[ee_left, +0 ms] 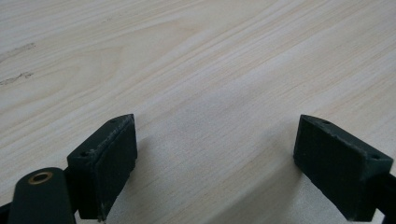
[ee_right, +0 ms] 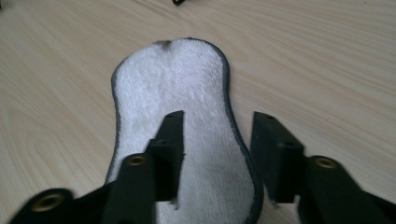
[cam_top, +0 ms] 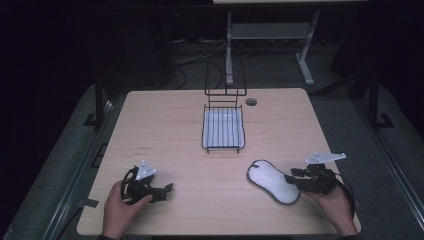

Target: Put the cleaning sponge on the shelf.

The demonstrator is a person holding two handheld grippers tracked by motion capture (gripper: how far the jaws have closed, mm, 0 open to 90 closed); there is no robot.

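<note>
Insole [cam_top: 273, 181] (one), tools (two)

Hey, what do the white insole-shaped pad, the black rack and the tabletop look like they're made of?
The pad looks like white terry cloth: a nubby looped pile, with a dark stitched binding round the edge. The rack seems to be thin metal wire coated black, with a glossy white tray, probably plastic, under it. The tabletop shows pale wood grain with a smooth matte finish, possibly laminate rather than solid wood.

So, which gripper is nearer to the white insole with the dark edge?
Right. The right gripper has its open jaws over the near end of the insole; the left gripper rests far across the table.
</note>
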